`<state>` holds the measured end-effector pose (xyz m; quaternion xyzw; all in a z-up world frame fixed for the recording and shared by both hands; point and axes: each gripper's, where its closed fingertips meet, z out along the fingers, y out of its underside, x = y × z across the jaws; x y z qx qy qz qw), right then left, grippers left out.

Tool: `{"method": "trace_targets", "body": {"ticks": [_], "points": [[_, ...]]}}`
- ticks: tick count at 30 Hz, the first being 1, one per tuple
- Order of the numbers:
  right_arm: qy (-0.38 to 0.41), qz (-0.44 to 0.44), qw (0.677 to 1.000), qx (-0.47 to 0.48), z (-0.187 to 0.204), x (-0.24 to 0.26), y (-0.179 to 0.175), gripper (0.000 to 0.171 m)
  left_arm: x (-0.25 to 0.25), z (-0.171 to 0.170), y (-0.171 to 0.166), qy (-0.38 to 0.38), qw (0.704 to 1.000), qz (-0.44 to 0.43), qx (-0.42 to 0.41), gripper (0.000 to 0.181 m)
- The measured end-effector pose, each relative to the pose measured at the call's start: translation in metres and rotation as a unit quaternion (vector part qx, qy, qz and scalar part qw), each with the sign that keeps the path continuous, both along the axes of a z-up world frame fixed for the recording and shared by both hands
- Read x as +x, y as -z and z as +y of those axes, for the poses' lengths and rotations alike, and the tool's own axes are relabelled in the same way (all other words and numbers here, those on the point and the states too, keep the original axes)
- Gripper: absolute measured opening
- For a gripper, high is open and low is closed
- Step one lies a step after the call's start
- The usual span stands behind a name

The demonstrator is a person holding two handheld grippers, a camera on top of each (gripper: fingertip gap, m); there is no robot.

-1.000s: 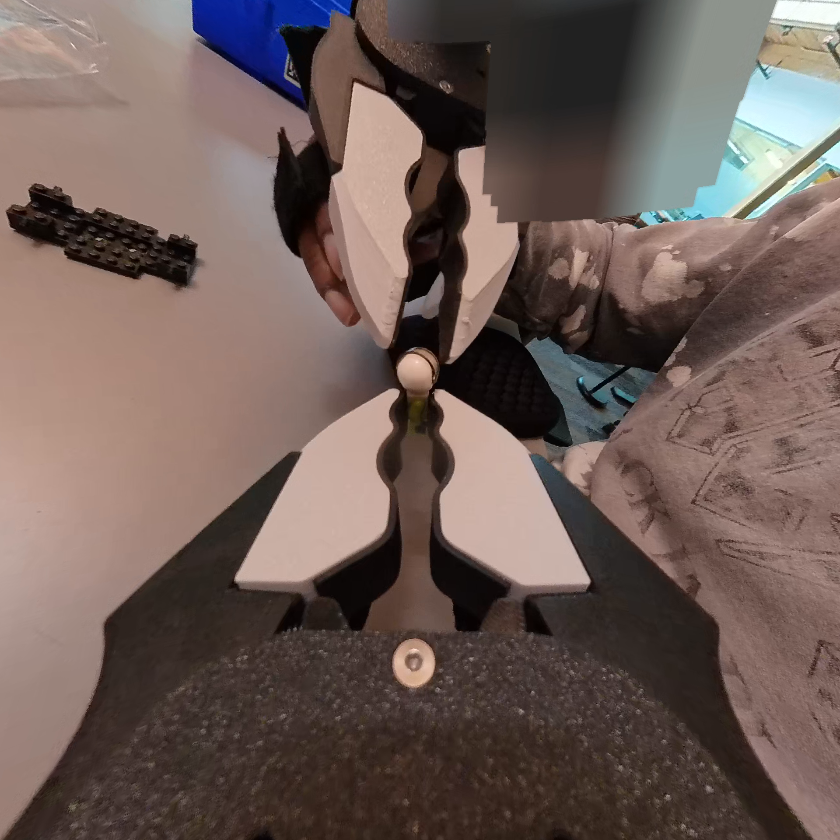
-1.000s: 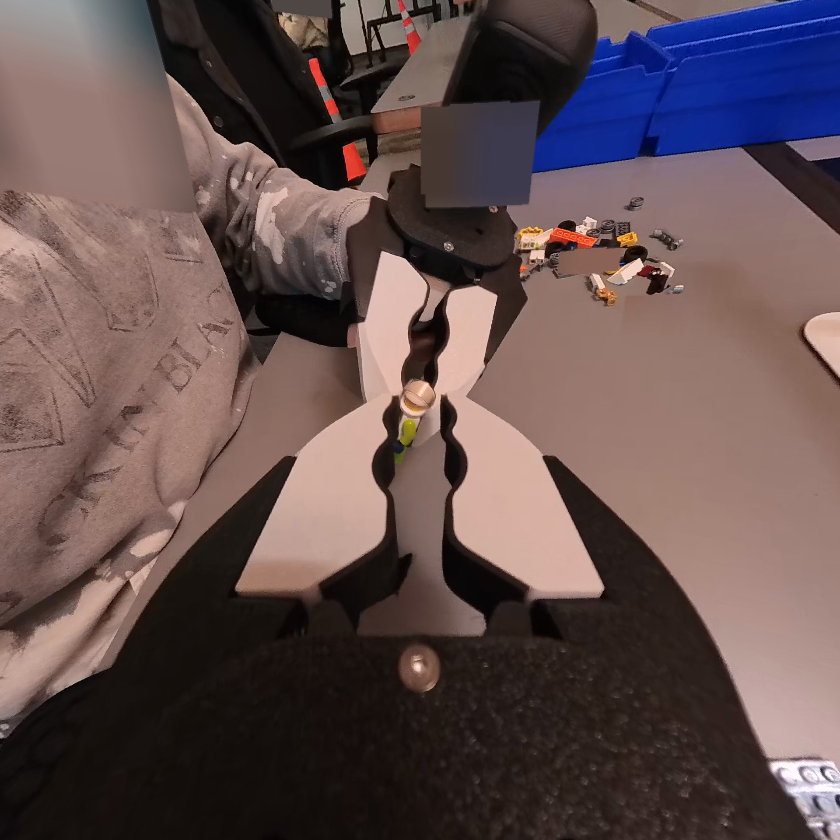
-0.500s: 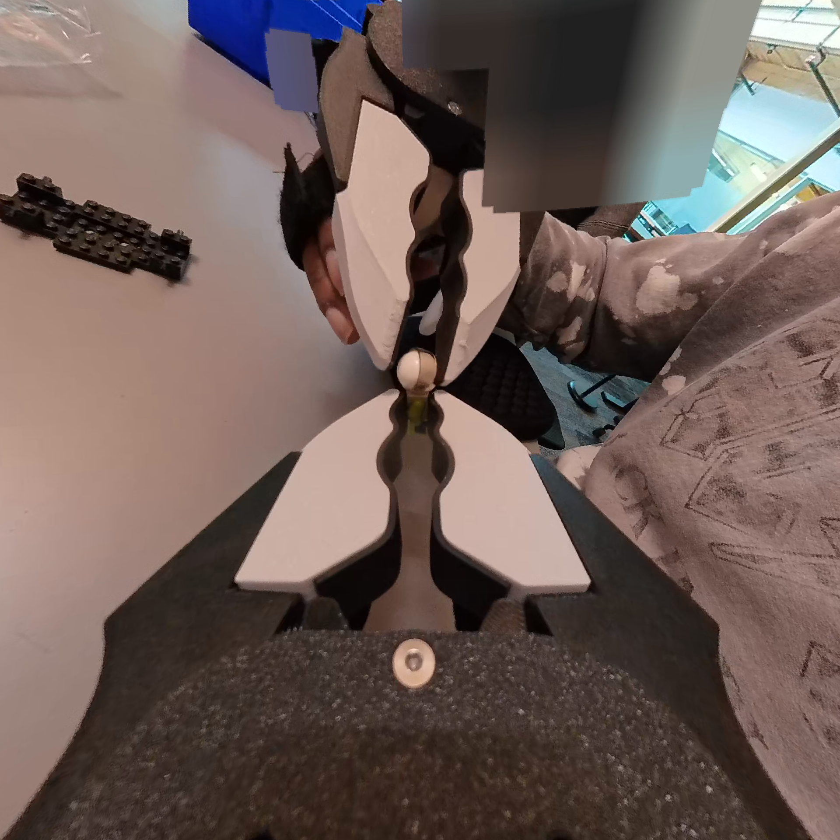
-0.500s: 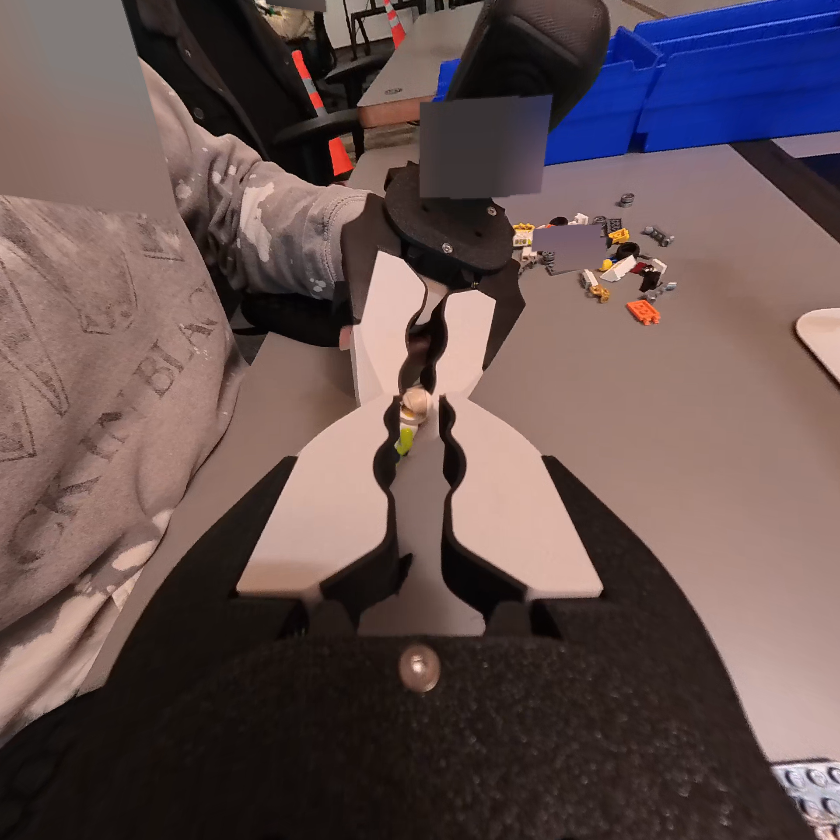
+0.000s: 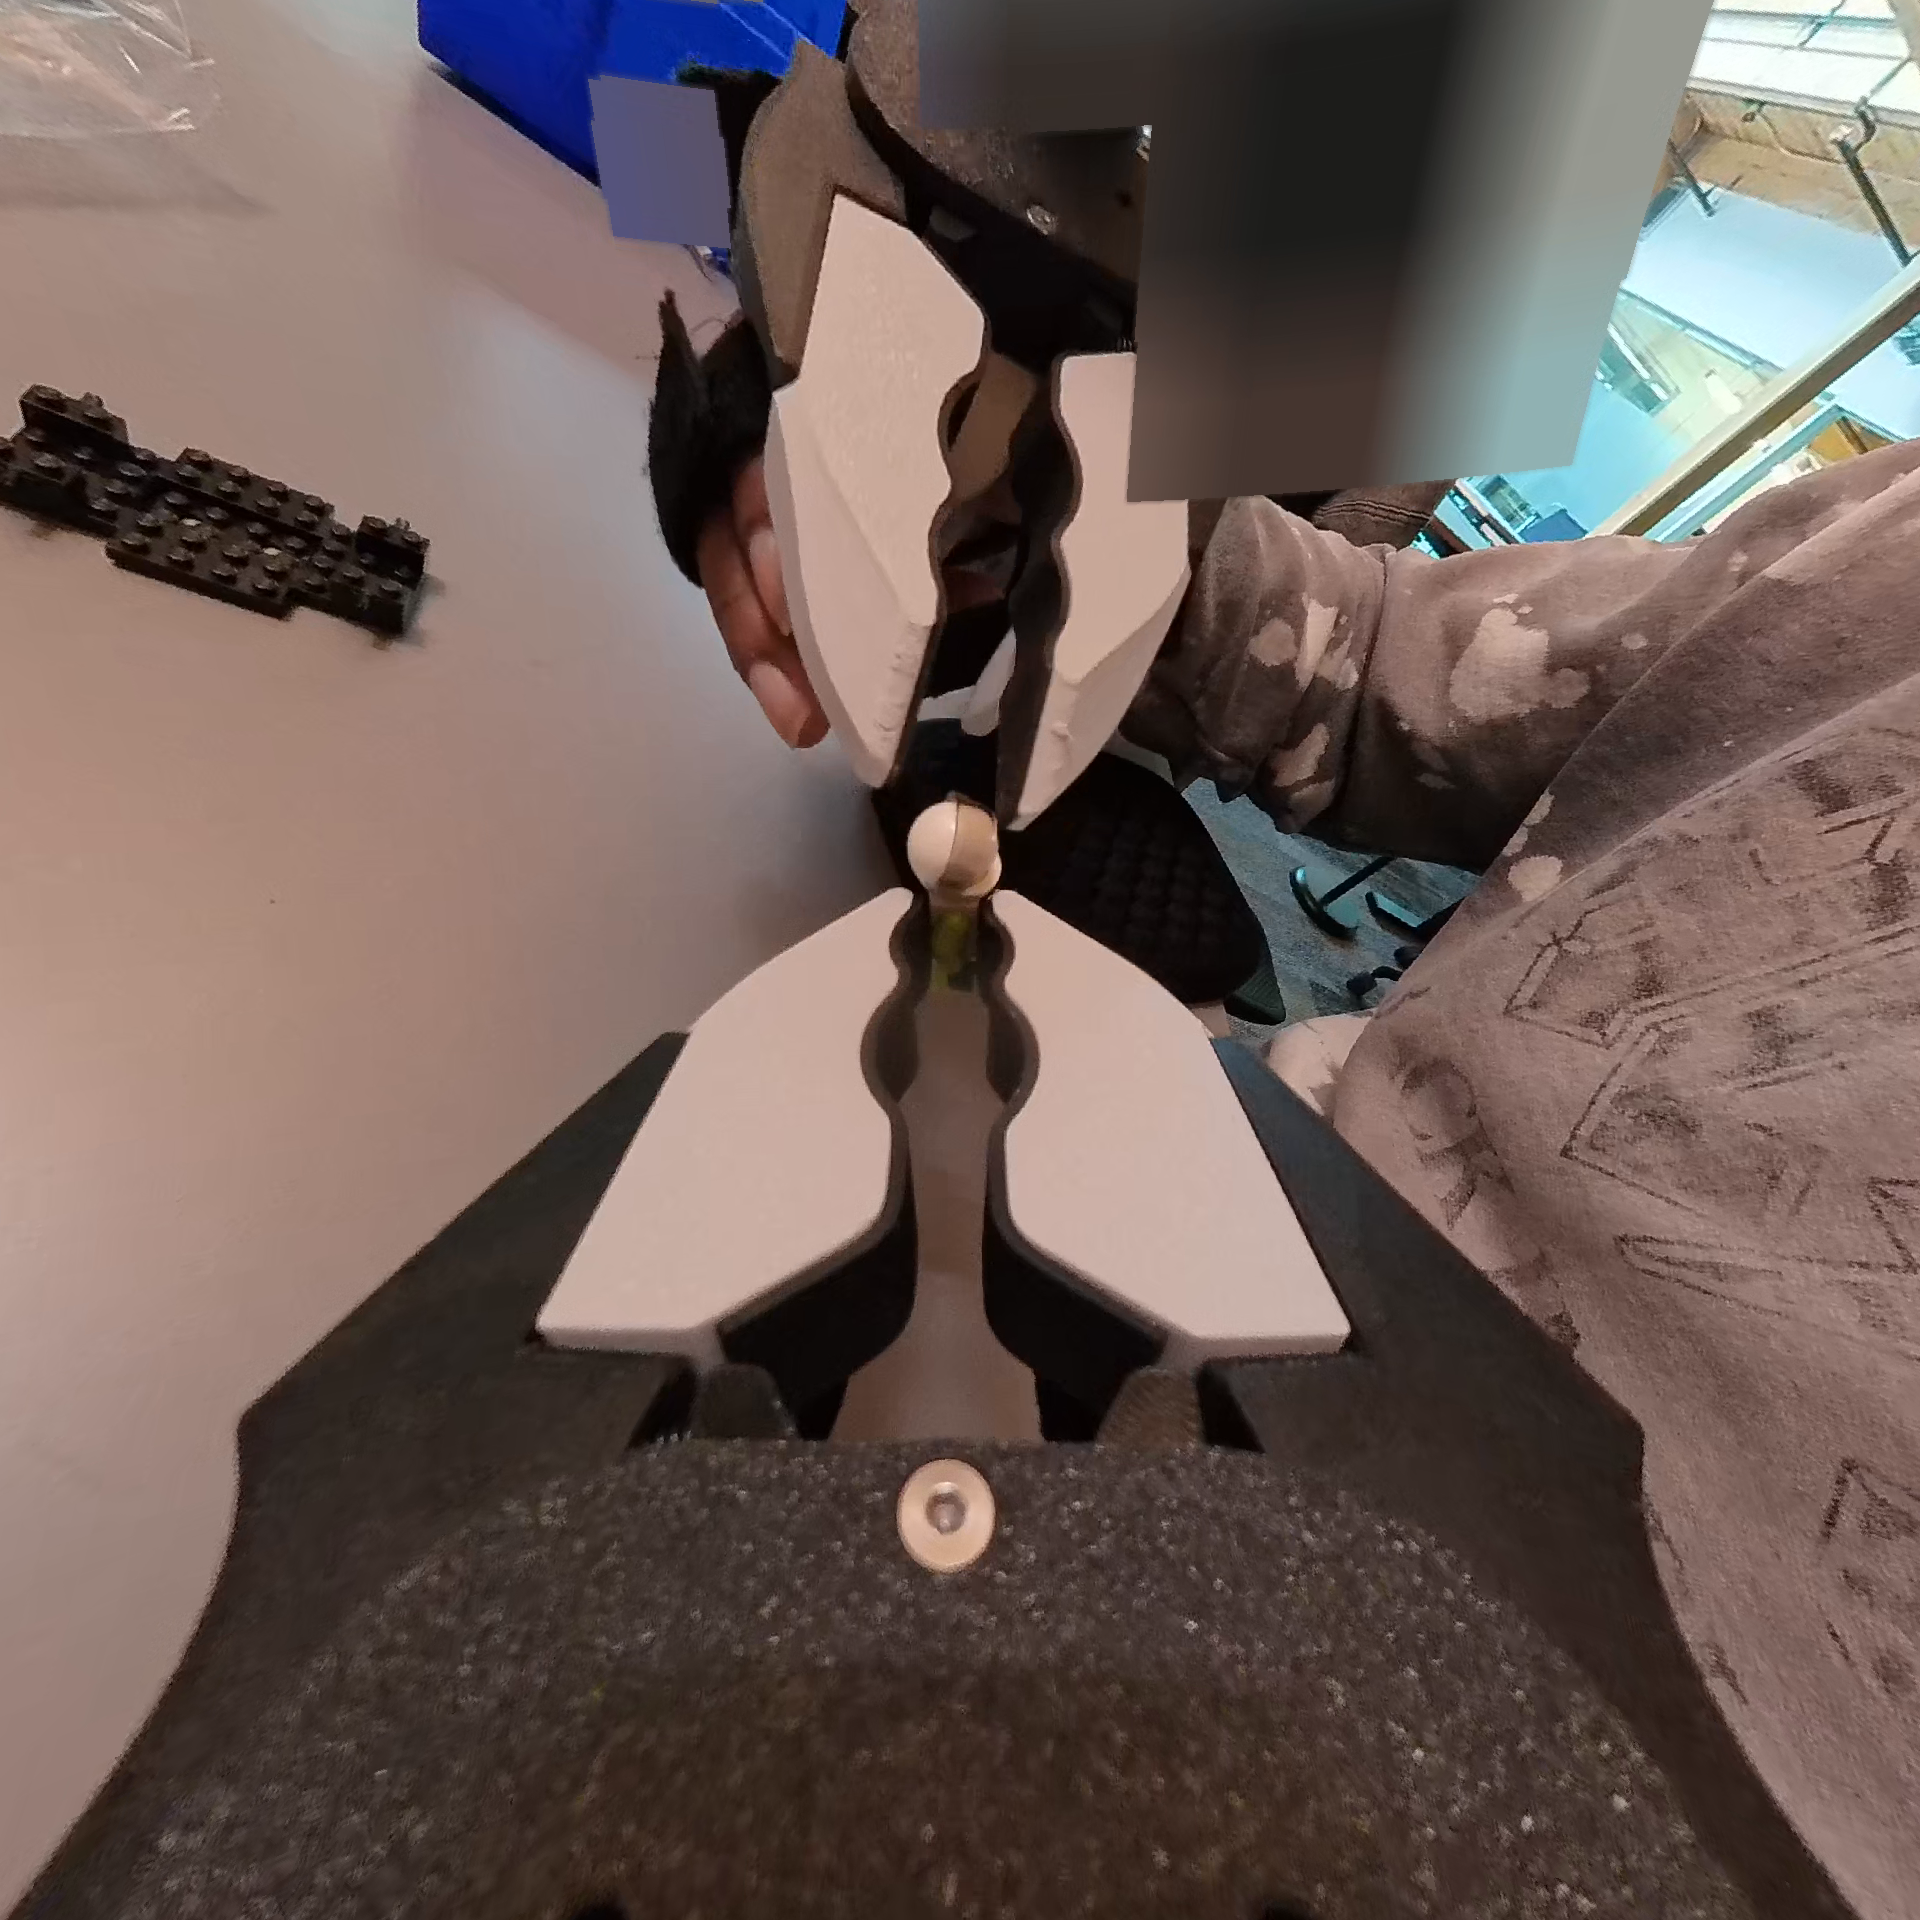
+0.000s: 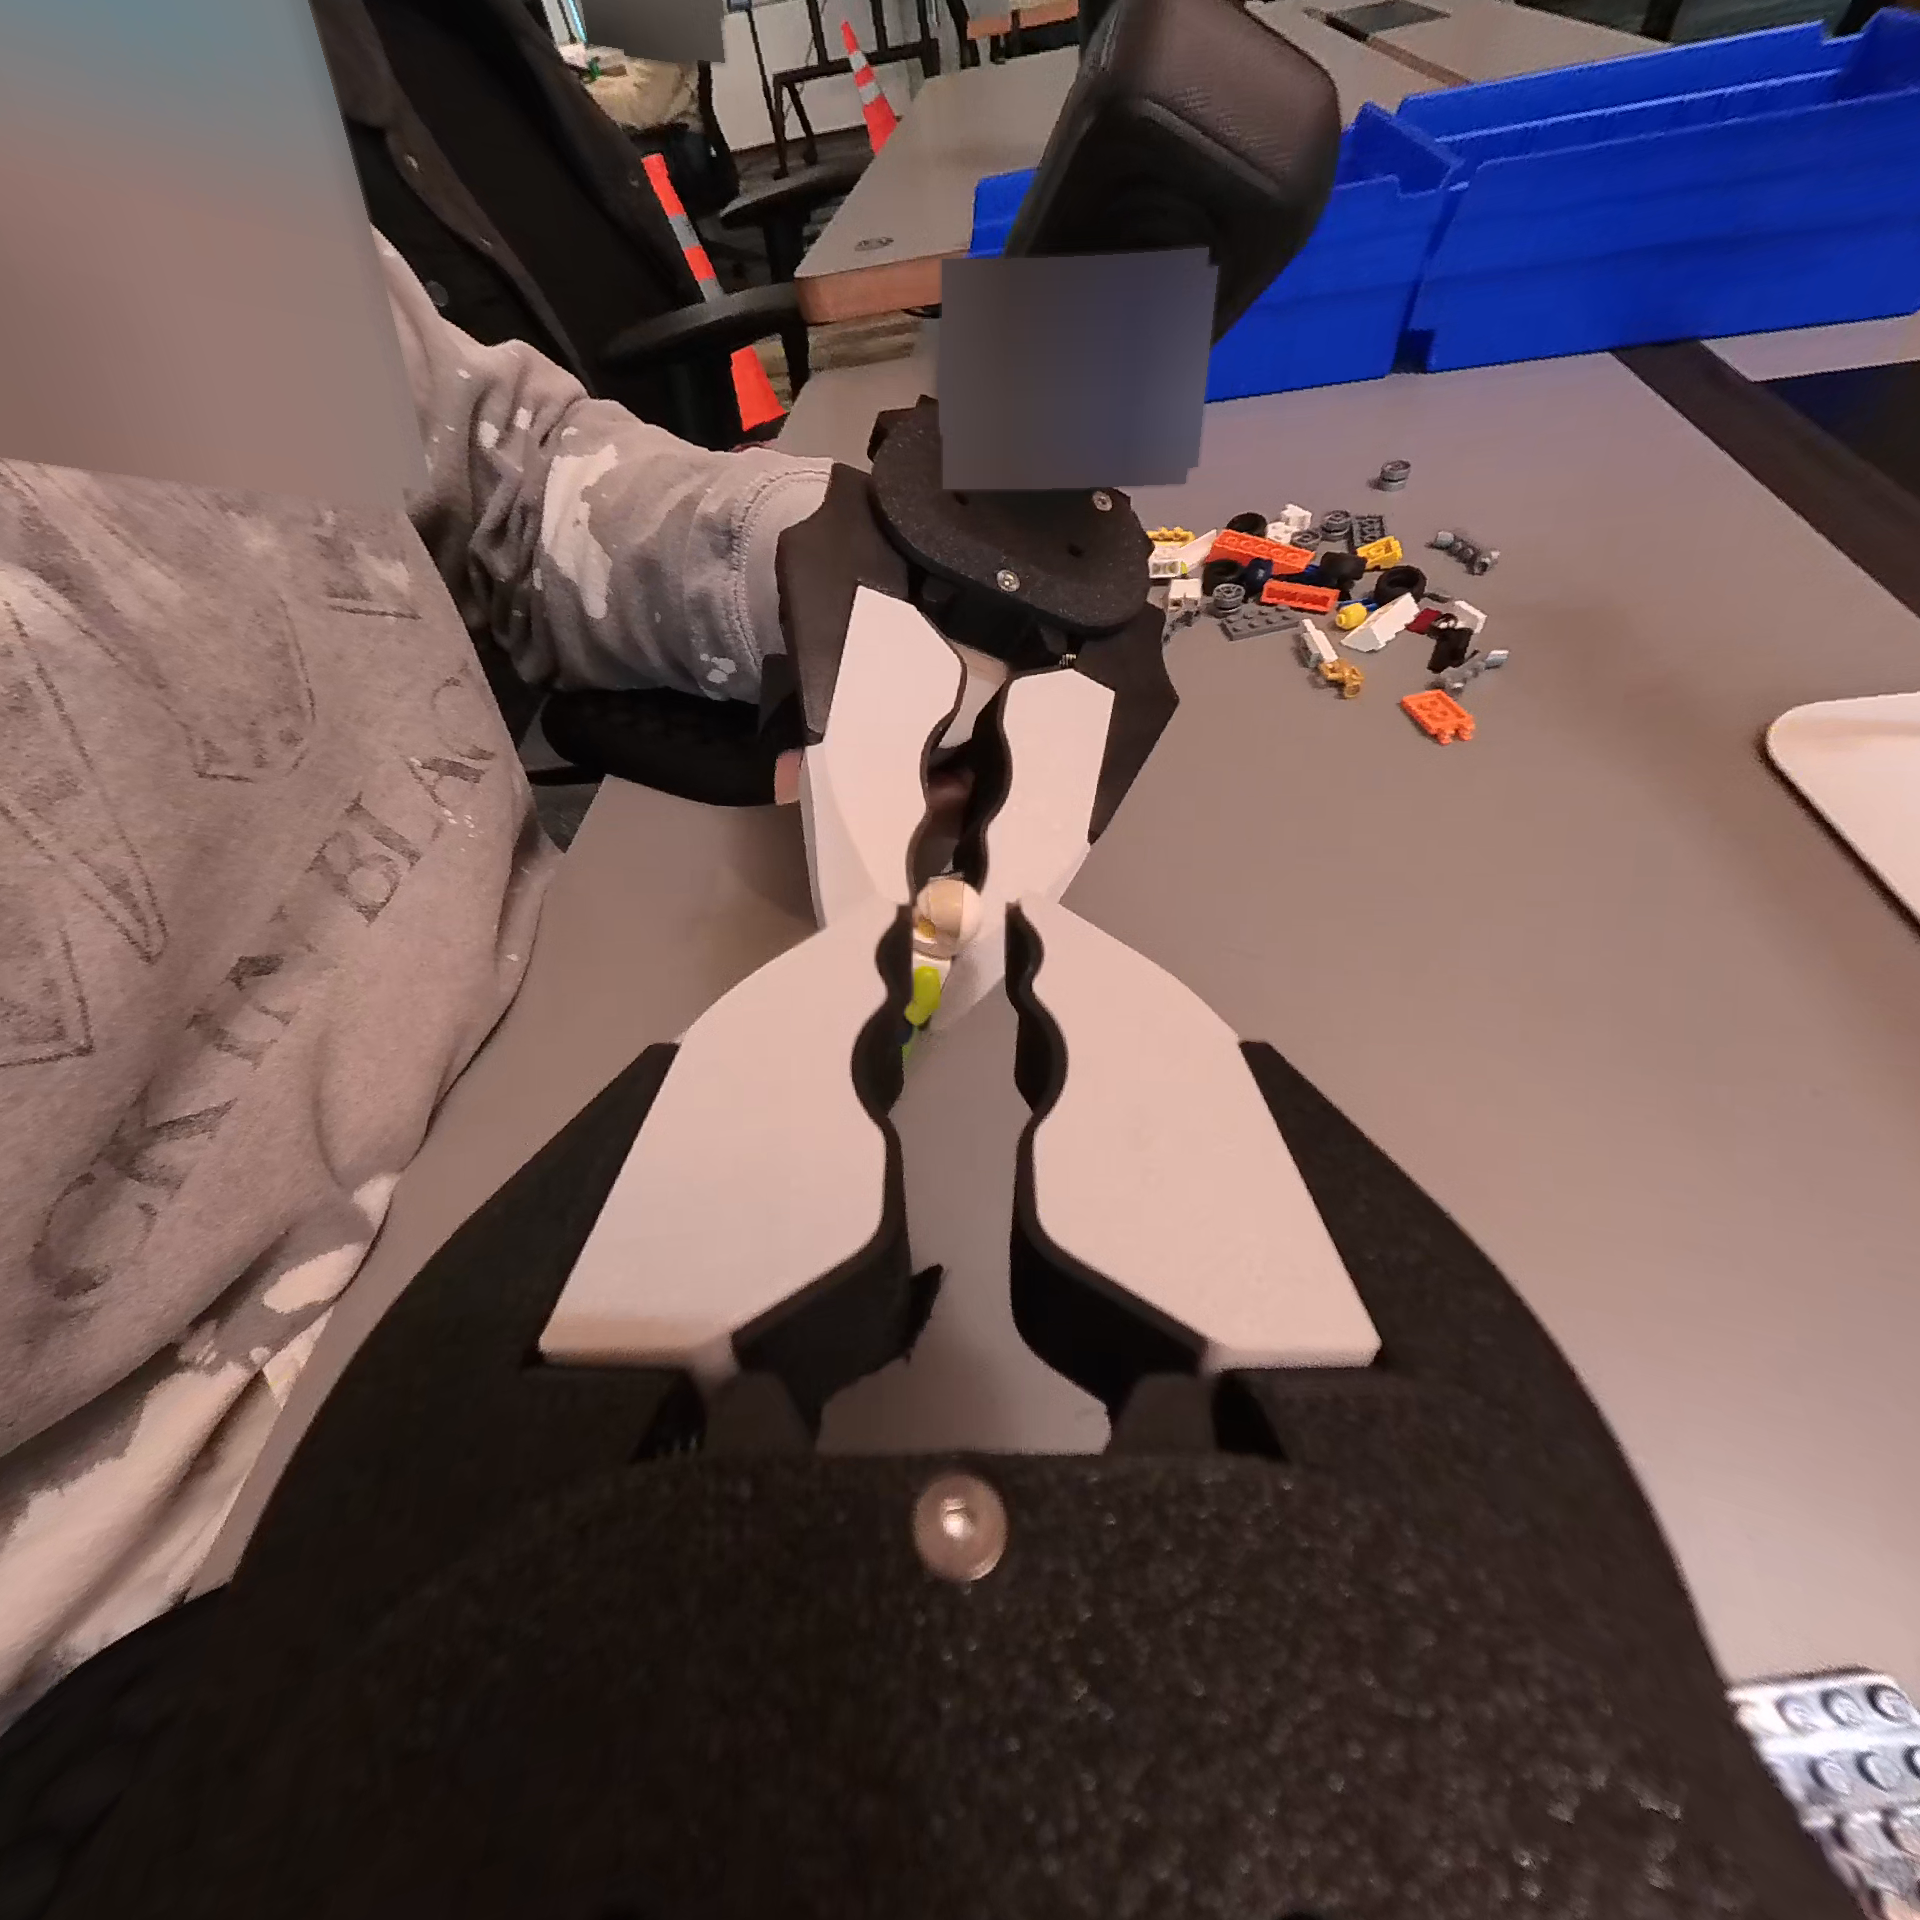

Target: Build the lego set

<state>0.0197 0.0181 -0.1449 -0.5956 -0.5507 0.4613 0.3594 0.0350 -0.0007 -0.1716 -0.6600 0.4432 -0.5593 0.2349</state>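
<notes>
A small minifigure with a lime-green body and a cream helmet (image 5: 954,847) is held in the air between my two grippers, which face each other tip to tip. My left gripper (image 5: 948,906) is shut on the figure's body. The helmet sticks out beyond its fingertips. My right gripper (image 6: 956,920) is narrowly open, with the helmet (image 6: 948,914) at its tips and a gap beside it. In the left wrist view the right gripper (image 5: 945,798) ends just above the helmet. In the right wrist view the left gripper (image 6: 961,883) points toward me.
A black studded chassis plate (image 5: 208,520) lies on the grey table at the left. A pile of loose bricks (image 6: 1330,592) lies farther back, with blue bins (image 6: 1662,208) behind it. A white tray edge (image 6: 1860,779) is at the right. The person's sleeve (image 5: 1455,675) is close by. Only a small space, under 4 cm, lies between the two pairs of fingers.
Half a second ago the right gripper's tips were around the helmet. They have since drawn back slightly. The left gripper still holds the figure.
</notes>
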Motion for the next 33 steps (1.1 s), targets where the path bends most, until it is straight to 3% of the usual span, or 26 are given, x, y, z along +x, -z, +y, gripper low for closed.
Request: {"method": "trace_targets", "body": {"ticks": [24, 28, 33], "points": [[-0.015, 0.008, 1.0, -0.003, -0.005, -0.002, -0.003, 0.016, 0.0, -0.002, 0.001, 0.005, 1.0, 0.002, -0.002, 0.008], [-0.029, -0.009, 0.999, 0.041, -0.012, -0.006, -0.004, 0.019, -0.001, -0.003, 0.003, 0.011, 1.0, 0.006, -0.01, 0.008], [-0.023, -0.058, 0.988, 0.139, -0.014, -0.008, 0.003, 0.036, -0.006, -0.007, 0.006, 0.039, 0.998, 0.006, -0.055, 0.008]]}}
